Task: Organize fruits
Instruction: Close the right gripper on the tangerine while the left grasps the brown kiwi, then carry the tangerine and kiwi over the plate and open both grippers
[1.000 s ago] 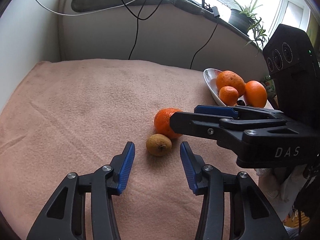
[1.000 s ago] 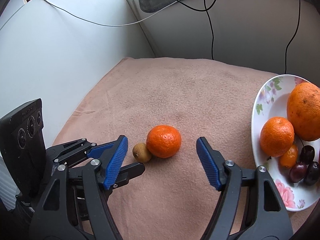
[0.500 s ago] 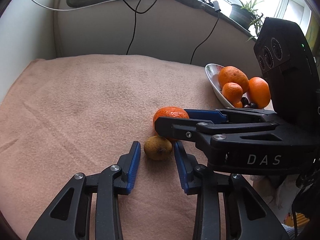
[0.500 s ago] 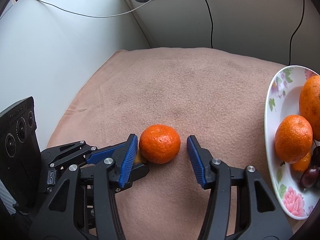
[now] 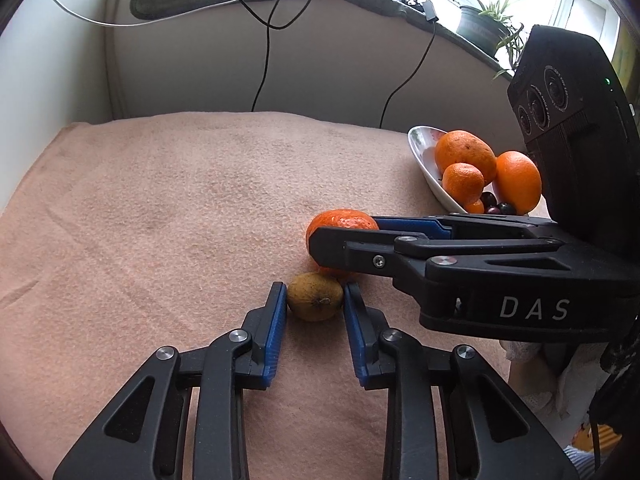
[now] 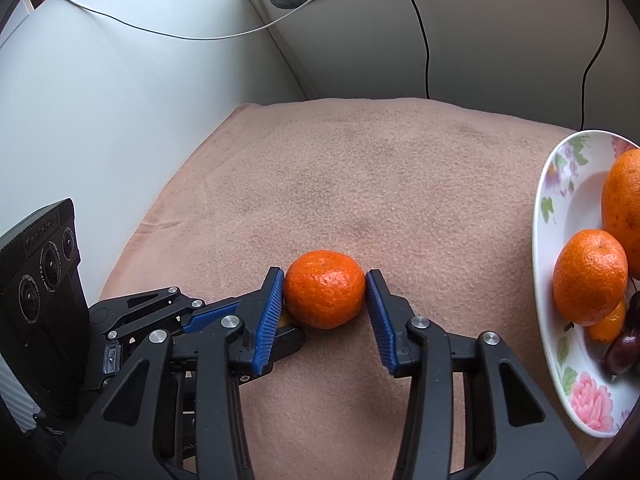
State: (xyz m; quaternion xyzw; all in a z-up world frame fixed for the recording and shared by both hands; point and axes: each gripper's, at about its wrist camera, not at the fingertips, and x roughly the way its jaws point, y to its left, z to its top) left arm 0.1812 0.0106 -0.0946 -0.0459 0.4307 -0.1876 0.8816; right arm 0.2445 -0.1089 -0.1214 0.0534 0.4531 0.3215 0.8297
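Observation:
A small brown kiwi (image 5: 315,297) lies on the pink cloth (image 5: 160,208). My left gripper (image 5: 315,294) is shut on it, both blue pads touching its sides. Just behind it lies a tangerine (image 6: 325,289), also seen in the left wrist view (image 5: 340,220). My right gripper (image 6: 325,284) is shut on the tangerine, pads on both sides. Both fruits rest on the cloth. The kiwi is almost hidden in the right wrist view.
A white flowered plate (image 6: 560,216) at the right holds oranges (image 6: 590,276) and dark plums (image 6: 622,350); it shows in the left wrist view (image 5: 424,160) too. Walls with hanging cables (image 5: 264,60) close the back and left.
Both grippers moved forward and closed: the left around the kiwi, the right around the tangerine. The fruits stayed in place.

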